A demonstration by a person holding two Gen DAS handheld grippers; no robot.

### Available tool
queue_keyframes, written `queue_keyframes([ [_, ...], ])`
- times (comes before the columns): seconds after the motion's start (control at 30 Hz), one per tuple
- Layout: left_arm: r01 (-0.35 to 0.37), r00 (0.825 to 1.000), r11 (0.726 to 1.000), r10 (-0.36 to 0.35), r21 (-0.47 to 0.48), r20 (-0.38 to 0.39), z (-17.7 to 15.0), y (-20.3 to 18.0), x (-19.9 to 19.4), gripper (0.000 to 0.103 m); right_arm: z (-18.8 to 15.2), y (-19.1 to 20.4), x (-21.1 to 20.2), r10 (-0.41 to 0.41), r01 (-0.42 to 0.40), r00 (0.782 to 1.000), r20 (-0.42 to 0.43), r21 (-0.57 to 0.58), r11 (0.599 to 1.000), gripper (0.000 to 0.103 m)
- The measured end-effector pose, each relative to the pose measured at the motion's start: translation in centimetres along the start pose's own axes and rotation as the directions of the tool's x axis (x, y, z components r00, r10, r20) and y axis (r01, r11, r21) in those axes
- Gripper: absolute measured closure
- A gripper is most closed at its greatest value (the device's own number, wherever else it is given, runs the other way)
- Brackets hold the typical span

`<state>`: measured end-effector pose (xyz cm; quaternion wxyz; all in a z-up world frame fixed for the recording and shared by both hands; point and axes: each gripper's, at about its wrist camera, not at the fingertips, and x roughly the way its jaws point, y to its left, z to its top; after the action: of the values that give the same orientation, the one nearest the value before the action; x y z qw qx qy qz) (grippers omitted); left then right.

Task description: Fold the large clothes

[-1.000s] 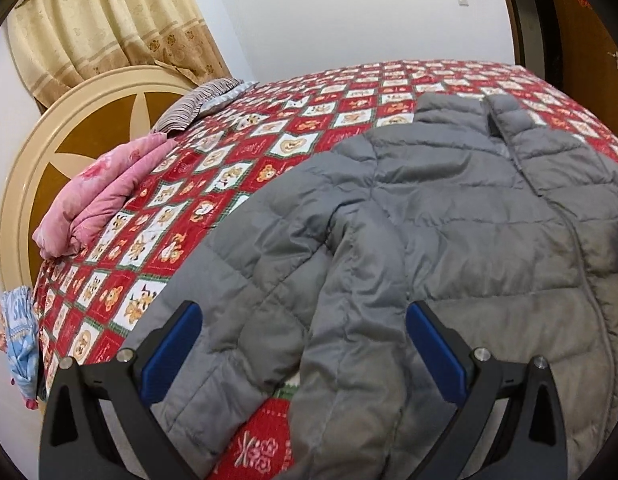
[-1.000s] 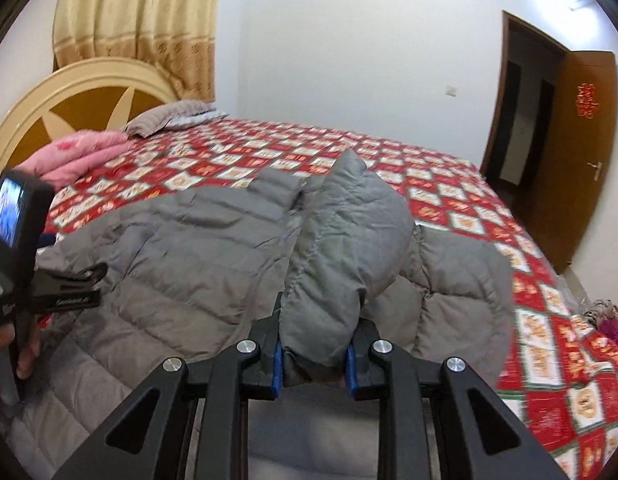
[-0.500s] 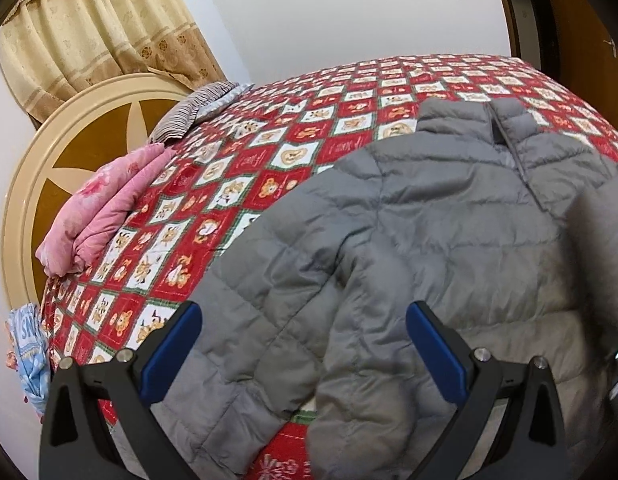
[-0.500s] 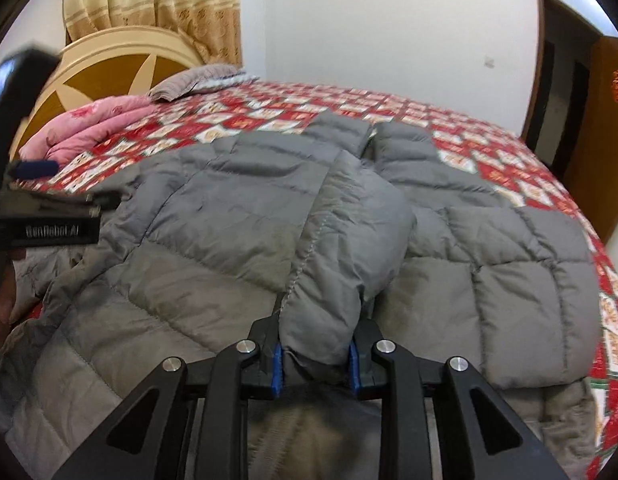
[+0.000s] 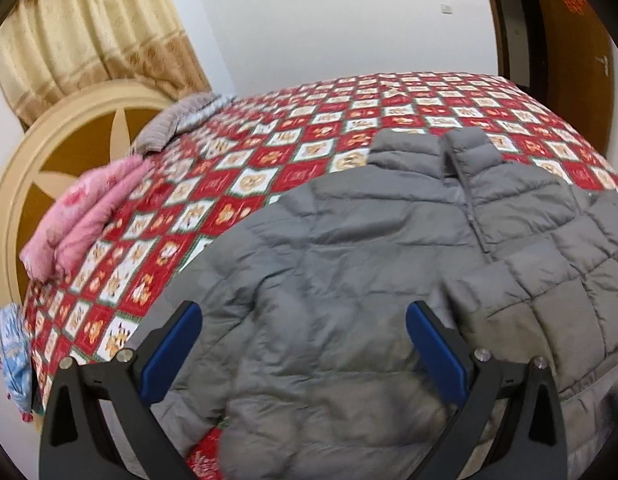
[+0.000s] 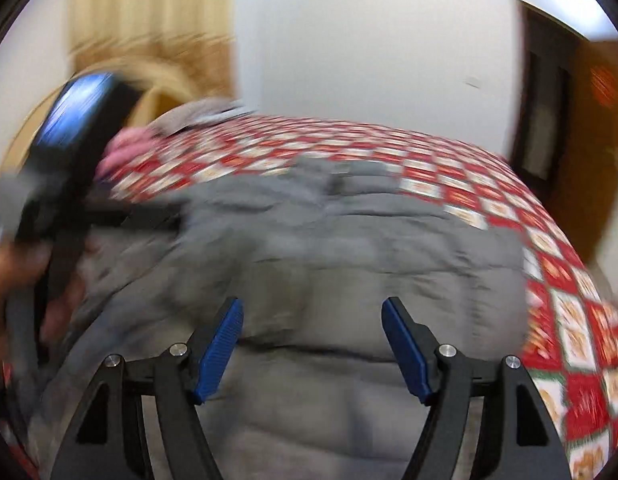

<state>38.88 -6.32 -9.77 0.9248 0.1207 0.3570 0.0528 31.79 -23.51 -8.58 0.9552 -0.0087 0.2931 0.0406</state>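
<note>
Your right wrist view is smeared with motion blur, so the quilting on the jacket [image 6: 349, 248] and the pattern of the bedspread [image 6: 561, 272] are hard to read there, and the dark blurred shape at the left edge with a hand [image 6: 13, 280] under it is your left tongs [image 6: 65, 152], too blurred there to tell how they stand. The left wrist view is sharper: one grey puffer jacket [image 5: 349, 260] lies spread on the bed, collar toward the far side, one sleeve folded across its front at the right, its near hem cut off by the frame and partly hidden behind the tong arms. Your left tongs [image 5: 305, 348] stand wide apart above the jacket, gripping nothing. Your right tongs [image 6: 311, 344] are opening, with nothing pinched between the pads; the jacket lies beyond them. You can count one round headboard [image 5: 49, 168], one curtain [image 5: 89, 40], one pink folded quilt [image 5: 89, 208], one striped pillow [image 5: 177, 124], one pale blue cloth [image 5: 13, 344] hanging at the bed's edge, half cut off, and one brown door [image 5: 573, 40], only partly in frame.
</note>
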Motion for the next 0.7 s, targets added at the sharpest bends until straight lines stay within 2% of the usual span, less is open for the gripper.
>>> queue_keyframes([
  [0.03, -0.022, 1.0, 1.0, 0.022, 0.022, 0.016, -0.2, -1.0, 0.1, 0.0, 0.3, -1.5, 0.3, -0.04, 0.04, 0.999, -0.009, 0.037, 0.999, 0.032],
  [0.1, -0.066, 0.997, 0.996, 0.063, 0.066, 0.043, -0.6, -2.3, 0.6, 0.0, 0.8, -5.2, 1.5, -0.149, 0.152, 0.988, -0.039, 0.113, 0.982, 0.046],
  [0.13, -0.101, 0.994, 0.991, 0.096, 0.092, 0.052, -0.9, -2.8, 1.0, 0.0, 0.9, -7.4, 2.1, -0.201, 0.207, 0.978, -0.052, 0.167, 0.964, 0.046],
  [0.23, -0.175, 0.984, 0.975, 0.17, 0.141, 0.047, -1.8, -3.3, 2.9, 0.0, 1.2, -11.7, 3.8, -0.287, 0.299, 0.954, -0.084, 0.254, 0.92, 0.046],
  [0.3, -0.179, 0.984, 0.975, 0.181, 0.132, 0.001, -2.3, -2.6, 4.4, 0.0, 1.4, -12.7, 5.4, -0.282, 0.301, 0.953, -0.11, 0.248, 0.921, 0.046],
  [0.4, -0.158, 0.984, 0.984, 0.164, 0.081, -0.065, -2.9, -0.8, 6.0, 0.0, 1.2, -12.3, 7.7, -0.216, 0.245, 0.964, -0.152, 0.203, 0.948, 0.046],
  [0.53, -0.128, 0.987, 0.992, 0.129, 0.014, -0.101, -4.5, 0.7, 6.6, 0.0, 0.1, -11.0, 9.4, -0.168, 0.196, 0.968, -0.186, 0.147, 0.969, 0.046],
  [0.7, -0.105, 0.988, 0.994, 0.1, -0.032, -0.12, -5.3, 1.7, 6.3, 0.0, -1.1, -9.8, 11.2, -0.156, 0.18, 0.955, -0.25, 0.074, 0.981, 0.044],
])
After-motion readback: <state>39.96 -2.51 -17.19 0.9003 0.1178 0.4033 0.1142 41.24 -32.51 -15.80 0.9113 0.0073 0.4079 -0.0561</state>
